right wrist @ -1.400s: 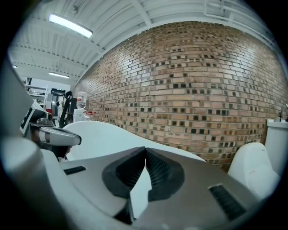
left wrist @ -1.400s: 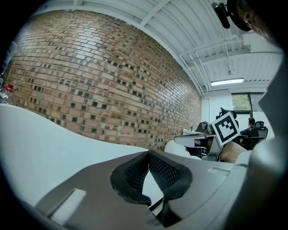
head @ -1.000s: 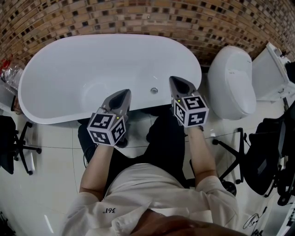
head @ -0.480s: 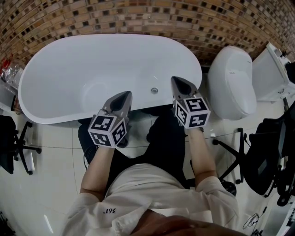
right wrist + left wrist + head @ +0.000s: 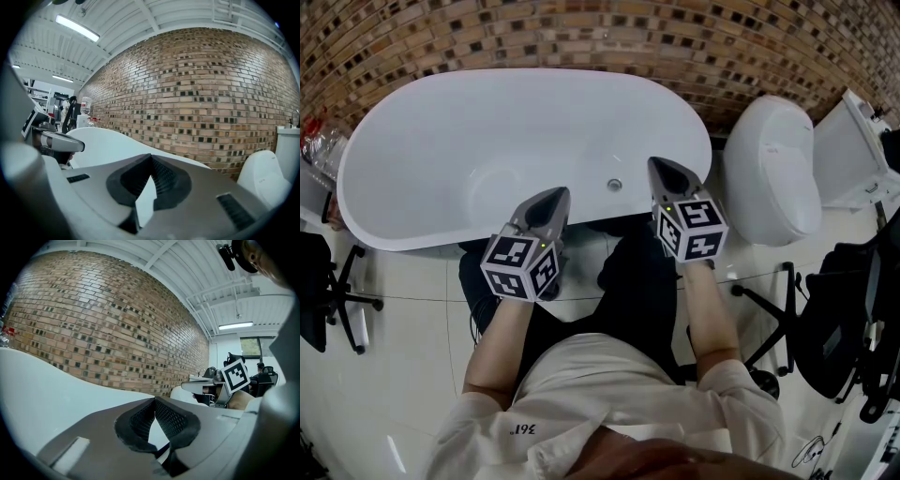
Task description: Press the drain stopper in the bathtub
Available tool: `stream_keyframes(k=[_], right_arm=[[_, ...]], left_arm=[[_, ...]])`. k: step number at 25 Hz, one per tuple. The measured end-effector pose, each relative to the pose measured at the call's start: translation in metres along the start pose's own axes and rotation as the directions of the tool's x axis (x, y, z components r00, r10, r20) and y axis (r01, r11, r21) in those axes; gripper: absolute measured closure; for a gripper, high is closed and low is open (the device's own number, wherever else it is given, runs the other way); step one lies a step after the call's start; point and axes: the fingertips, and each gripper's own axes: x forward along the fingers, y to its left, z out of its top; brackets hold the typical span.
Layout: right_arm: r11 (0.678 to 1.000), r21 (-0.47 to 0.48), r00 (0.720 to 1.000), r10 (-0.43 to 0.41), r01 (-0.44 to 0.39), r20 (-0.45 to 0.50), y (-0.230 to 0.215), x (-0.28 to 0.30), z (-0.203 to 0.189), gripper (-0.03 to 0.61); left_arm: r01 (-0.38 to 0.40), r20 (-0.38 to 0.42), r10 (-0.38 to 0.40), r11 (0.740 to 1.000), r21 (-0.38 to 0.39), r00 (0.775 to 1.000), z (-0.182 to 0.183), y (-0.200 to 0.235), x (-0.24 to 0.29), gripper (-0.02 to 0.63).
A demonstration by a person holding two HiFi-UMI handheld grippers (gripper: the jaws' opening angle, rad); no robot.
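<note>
The white oval bathtub [image 5: 516, 131] stands against the brick wall. A small round metal drain stopper [image 5: 614, 185] sits low on its near inner side. My left gripper [image 5: 555, 193] hangs over the tub's near rim, left of the stopper, jaws shut and empty. To the stopper's right, my right gripper [image 5: 658, 163] is over the rim as well, also shut on nothing. In the left gripper view the shut left gripper [image 5: 154, 400] points along the tub [image 5: 42, 390]. The right gripper view shows the shut right gripper [image 5: 151, 156] before the tub [image 5: 112, 140]. The stopper is hidden in both gripper views.
A white toilet [image 5: 772, 169] with its tank [image 5: 848, 150] stands right of the tub. Black office chairs are on the floor at left [image 5: 328, 291] and right [image 5: 844, 319]. Plastic bottles [image 5: 314, 141] sit beyond the tub's left end. The person's legs are below the rim.
Both grippers have drifted a few pixels to the right and toward me; nothing else differs.
</note>
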Motion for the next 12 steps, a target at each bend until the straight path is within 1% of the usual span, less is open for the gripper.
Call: stream_keyframes(k=[12], right_arm=[[1.0, -0.02, 1.0, 0.016, -0.017, -0.021, 0.0046, 0.0005, -0.0067, 0.566]], left_arm=[[0.004, -0.007, -0.004, 1.0, 0.005, 1.0, -0.0034, -0.0026, 0.0, 0.607]])
